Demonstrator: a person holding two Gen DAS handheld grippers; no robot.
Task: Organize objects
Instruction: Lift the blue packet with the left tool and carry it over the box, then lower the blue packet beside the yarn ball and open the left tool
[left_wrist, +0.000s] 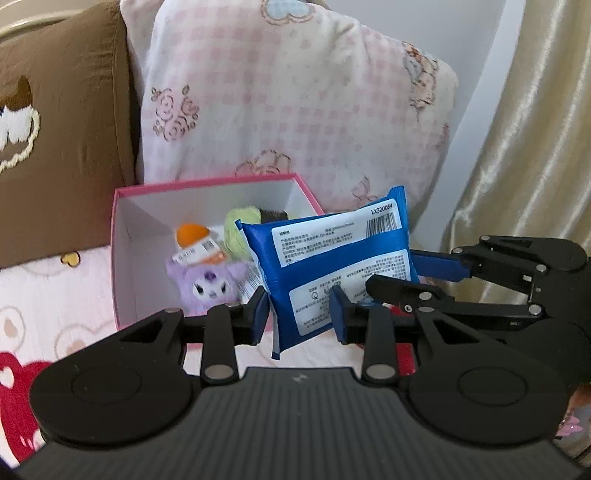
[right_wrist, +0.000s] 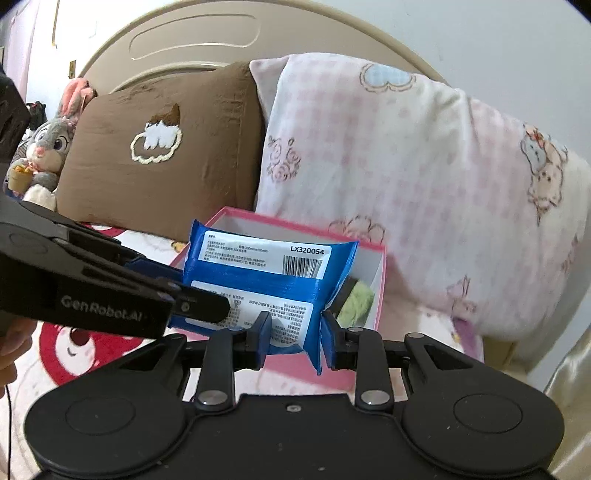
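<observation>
blue packet (left_wrist: 332, 266) hiding part of the pink box (left_wrist: 207, 184), packet's small print unreadable, yarn ball (left_wrist: 236, 232) half covered

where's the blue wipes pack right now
The blue wipes pack is held up between both grippers, just in front of the open pink box on the bed, with the pink checked pillow behind it.

Both grippers are showing the same build. The left gripper (left_wrist: 299, 314) is wearing matte black linkage arms with silver round rivets, two round discs at 8 and 4 o'clock, a ribbed black base and blue finger pads (left_wrist: 260, 314). The right gripper (right_wrist: 295, 334) is looking alike; white lettering "GenRobot.AI" is showing on the left gripper's side at 9 o'clock.
</observation>
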